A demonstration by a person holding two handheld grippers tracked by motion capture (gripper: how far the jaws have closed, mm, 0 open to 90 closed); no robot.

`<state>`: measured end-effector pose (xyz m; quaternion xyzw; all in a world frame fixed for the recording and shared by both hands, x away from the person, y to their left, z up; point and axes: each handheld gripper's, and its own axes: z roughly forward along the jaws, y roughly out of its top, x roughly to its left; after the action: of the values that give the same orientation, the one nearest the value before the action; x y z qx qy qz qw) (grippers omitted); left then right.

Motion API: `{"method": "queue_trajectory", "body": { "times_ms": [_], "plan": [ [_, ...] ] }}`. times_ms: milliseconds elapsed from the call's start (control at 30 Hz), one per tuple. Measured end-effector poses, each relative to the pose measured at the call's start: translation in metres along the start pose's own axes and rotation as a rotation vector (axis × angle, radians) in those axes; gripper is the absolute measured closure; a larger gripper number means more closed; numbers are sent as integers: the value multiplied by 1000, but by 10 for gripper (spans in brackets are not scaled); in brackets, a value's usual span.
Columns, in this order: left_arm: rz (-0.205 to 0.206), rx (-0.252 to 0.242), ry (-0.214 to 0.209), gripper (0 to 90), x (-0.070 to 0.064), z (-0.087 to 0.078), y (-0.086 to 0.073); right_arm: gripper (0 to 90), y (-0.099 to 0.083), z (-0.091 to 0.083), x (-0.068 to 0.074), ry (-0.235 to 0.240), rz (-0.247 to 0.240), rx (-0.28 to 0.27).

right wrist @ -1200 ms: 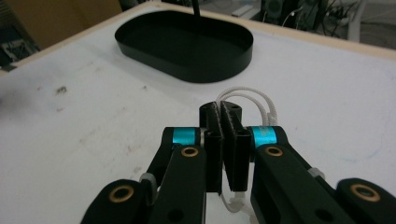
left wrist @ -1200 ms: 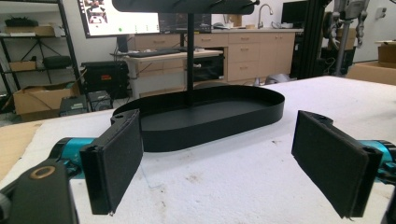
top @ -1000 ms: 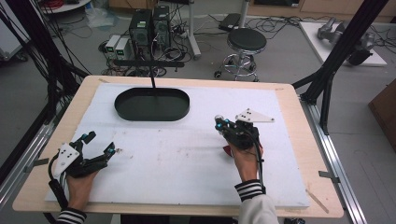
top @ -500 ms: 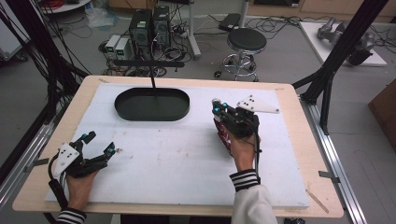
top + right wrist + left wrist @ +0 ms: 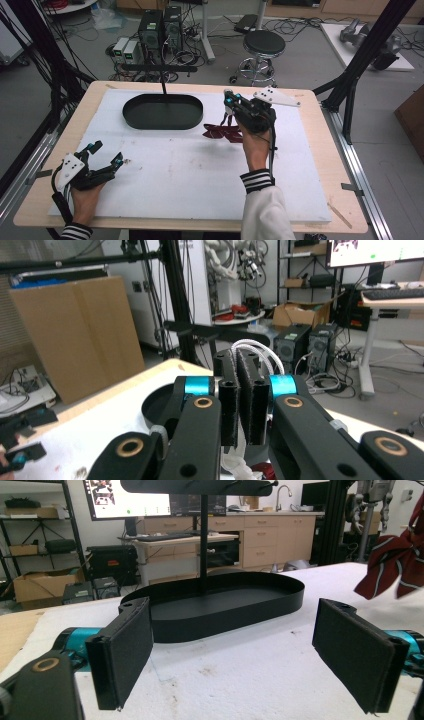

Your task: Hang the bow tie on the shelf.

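Observation:
A dark red bow tie (image 5: 222,132) with pale stripes hangs just above the white mat, right of the black oval tray (image 5: 162,111). Its white strap (image 5: 250,347) loops up between the jaws of my right gripper (image 5: 230,98), which is shut on it. In the right gripper view the right gripper (image 5: 244,390) has its pads pressed together on the strap. My left gripper (image 5: 107,152) stays low at the mat's near left, open with nothing in it. In the left gripper view the left gripper (image 5: 240,650) faces the tray (image 5: 225,605), and the bow tie (image 5: 395,560) hangs at the right.
A thin black post (image 5: 163,86) rises from the tray's far side and carries a crossbar (image 5: 160,67) on top. The white mat (image 5: 175,175) covers most of the wooden table (image 5: 310,150). Computers, a stool (image 5: 264,42) and cables stand on the floor beyond.
My right gripper has moved away from the person and to the left, and the bow tie now hangs in view below it. The left gripper has not moved.

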<state>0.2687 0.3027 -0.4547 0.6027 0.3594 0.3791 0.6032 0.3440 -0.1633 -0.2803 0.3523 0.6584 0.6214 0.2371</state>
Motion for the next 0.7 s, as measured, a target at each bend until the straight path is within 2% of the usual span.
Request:
{"method": "queue_trajectory", "body": {
  "times_ms": [333, 433, 700],
  "plan": [
    [-3, 1, 0, 170, 0, 0, 0, 877, 16, 18, 3, -6, 6, -38],
    [-5, -1, 0, 169, 0, 0, 0, 877, 19, 24, 3, -12, 10, -31],
    [-6, 2, -2, 169, 1, 0, 0, 877, 27, 43, 3, -46, 12, -42]
  ]
}}
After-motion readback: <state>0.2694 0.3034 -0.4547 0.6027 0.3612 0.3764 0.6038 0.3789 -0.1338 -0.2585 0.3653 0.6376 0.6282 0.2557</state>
